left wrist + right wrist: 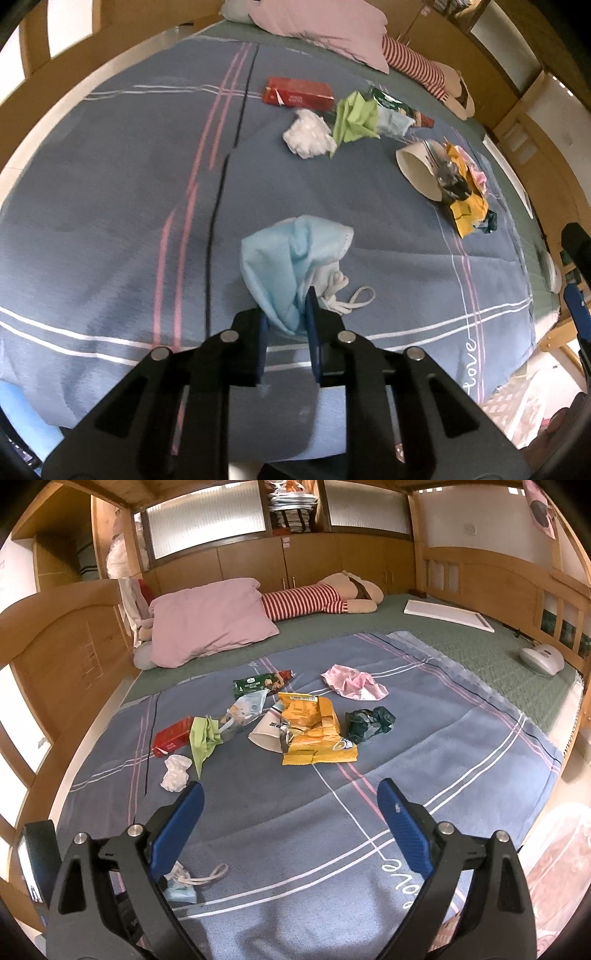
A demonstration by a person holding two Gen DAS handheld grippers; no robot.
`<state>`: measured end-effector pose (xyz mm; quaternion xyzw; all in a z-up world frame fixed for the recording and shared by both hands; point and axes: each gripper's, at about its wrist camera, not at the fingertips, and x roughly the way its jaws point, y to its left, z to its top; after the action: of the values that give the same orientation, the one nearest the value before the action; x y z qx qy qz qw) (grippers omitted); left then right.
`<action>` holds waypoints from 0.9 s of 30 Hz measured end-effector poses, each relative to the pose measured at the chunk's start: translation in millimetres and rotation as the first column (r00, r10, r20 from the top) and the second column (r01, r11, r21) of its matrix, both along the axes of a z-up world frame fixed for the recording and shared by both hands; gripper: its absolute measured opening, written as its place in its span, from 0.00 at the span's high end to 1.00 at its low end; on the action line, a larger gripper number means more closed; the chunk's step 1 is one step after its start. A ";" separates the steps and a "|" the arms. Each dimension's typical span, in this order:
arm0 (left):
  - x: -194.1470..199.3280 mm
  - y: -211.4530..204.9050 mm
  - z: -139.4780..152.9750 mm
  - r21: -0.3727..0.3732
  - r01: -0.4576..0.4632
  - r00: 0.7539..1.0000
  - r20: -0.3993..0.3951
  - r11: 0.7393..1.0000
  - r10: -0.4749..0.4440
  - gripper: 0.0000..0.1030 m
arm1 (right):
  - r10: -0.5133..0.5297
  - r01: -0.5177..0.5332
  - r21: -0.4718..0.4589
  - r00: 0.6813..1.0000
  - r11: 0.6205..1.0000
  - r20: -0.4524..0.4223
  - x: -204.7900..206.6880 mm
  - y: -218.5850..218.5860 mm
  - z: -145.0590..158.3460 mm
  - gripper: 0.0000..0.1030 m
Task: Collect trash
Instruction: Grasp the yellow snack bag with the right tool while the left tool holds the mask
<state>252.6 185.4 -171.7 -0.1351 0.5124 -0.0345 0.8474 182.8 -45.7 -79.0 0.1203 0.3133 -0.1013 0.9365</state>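
Right, left hand-held gripper (286,314) is clamped on the near corner of the blue face mask (291,254), which lies on the bed (110,184) with its ear loop trailing to the right. The mask's length runs away from the pads, up the sheet. Right hand-held gripper (290,797) hangs spread wide and empty, aimed at the yellow snack bag (314,731) straight ahead. My read: the right is the nearer one for that pile; the left just needs to lift.

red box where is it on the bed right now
In the right wrist view the red box lies left of the trash pile, touching the green paper, with the white tissue just in front.
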 end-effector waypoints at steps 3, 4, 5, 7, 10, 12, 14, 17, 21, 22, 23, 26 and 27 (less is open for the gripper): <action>-0.8 4.2 1.8 0.014 -0.020 1.000 0.008 1.000 0.020 0.81 | 0.000 0.000 0.005 1.000 1.000 -0.006 0.9 -0.5 -0.5 0.10; -0.6 5.6 2.1 0.018 -0.027 1.000 0.008 0.999 0.027 0.81 | 0.001 -0.001 0.009 1.000 1.000 -0.009 1.5 -1.1 -1.0 0.10; -0.6 6.6 2.4 0.020 -0.032 0.999 0.009 0.999 0.031 0.81 | 0.001 -0.001 0.011 1.000 1.000 -0.012 1.7 -1.3 -1.0 0.10; -1.1 10.2 3.7 0.022 -0.044 0.999 0.010 0.999 0.043 0.81 | 0.003 -0.002 0.020 1.000 1.000 -0.021 3.2 -2.4 -2.4 0.10; -3.5 20.1 8.2 0.004 -0.066 0.998 0.021 0.998 0.066 0.81 | 0.067 -0.063 0.048 0.995 0.997 -0.071 17.3 -2.6 -9.7 0.09; -6.3 32.6 14.7 -0.006 -0.093 0.995 0.037 0.996 0.093 0.81 | 0.104 -0.101 0.029 0.987 0.994 -0.123 38.0 -2.2 -16.5 0.09; -8.5 41.8 19.8 -0.019 -0.107 0.993 0.047 0.994 0.108 0.81 | 0.090 -0.086 0.035 0.986 0.996 -0.139 52.7 -8.0 -18.4 0.09; -11.2 51.8 25.1 -0.030 -0.122 0.991 0.060 0.992 0.123 0.81 | 0.065 -0.054 0.083 0.987 0.995 -0.147 85.4 -23.3 -18.8 0.09; -9.9 55.7 21.7 -0.036 -0.120 0.992 0.044 0.992 0.121 0.81 | 0.028 -0.015 0.063 0.977 0.998 -0.212 141.1 -39.9 -26.5 0.09; -9.3 55.2 20.9 -0.036 -0.119 0.992 0.042 0.992 0.120 0.81 | 0.001 0.005 0.029 0.976 1.000 -0.219 150.2 -43.8 -28.2 0.09; -8.4 55.2 20.2 -0.038 -0.118 0.992 0.040 0.992 0.120 0.81 | -0.023 0.023 -0.003 0.974 1.000 -0.227 157.4 -47.2 -29.3 0.09; -6.7 57.8 19.3 -0.045 -0.123 0.992 0.035 0.991 0.125 0.81 | -0.093 0.080 -0.061 0.961 0.995 -0.260 169.7 -66.1 -36.6 0.09; -6.4 58.1 18.7 -0.046 -0.125 0.991 0.034 0.991 0.127 0.81 | -0.086 0.084 -0.020 0.957 0.996 -0.279 169.5 -76.1 -43.9 0.09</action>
<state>246.2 243.5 -152.9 -0.1852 0.4864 0.0052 0.8539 352.3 -121.8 -122.9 0.1143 0.4364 -0.1586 0.8783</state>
